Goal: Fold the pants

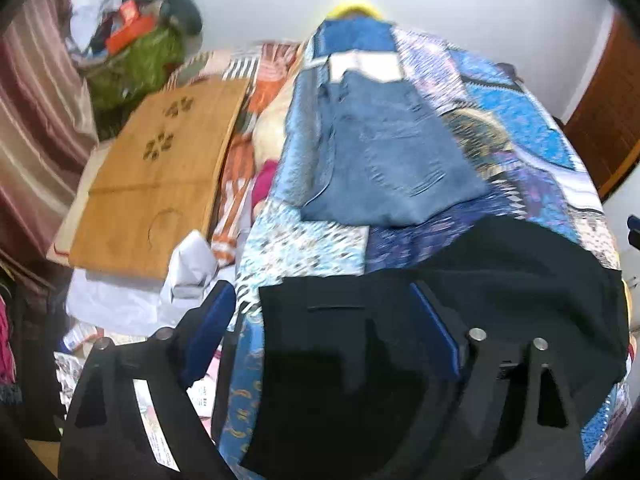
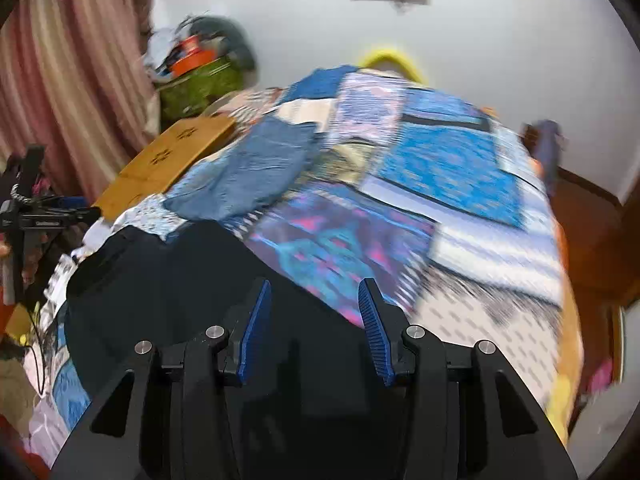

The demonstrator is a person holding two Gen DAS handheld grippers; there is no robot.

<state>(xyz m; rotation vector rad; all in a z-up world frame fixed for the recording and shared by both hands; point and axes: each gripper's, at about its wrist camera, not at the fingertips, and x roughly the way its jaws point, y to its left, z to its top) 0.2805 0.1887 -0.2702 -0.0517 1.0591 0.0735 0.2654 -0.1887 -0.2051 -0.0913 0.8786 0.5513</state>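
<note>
Far left: striped curtain (image 1: 36, 92), green bag (image 1: 136, 64) stuffed with clutter. Wooden board (image 1: 160, 184) flat at bed's left edge. Patchwork quilt (image 2: 440, 168) spread over bed. Folded jeans (image 1: 384, 156) on quilt, far of centre. Black pants (image 1: 480, 280) flat on quilt at near edge, just near of jeans. Left gripper (image 1: 320, 304) above pants, jaws released, wide apart, nothing grasped. Right gripper (image 2: 314, 312) over pants' right part, jaws released, apart, nothing between. Both views motion-blurred.
</note>
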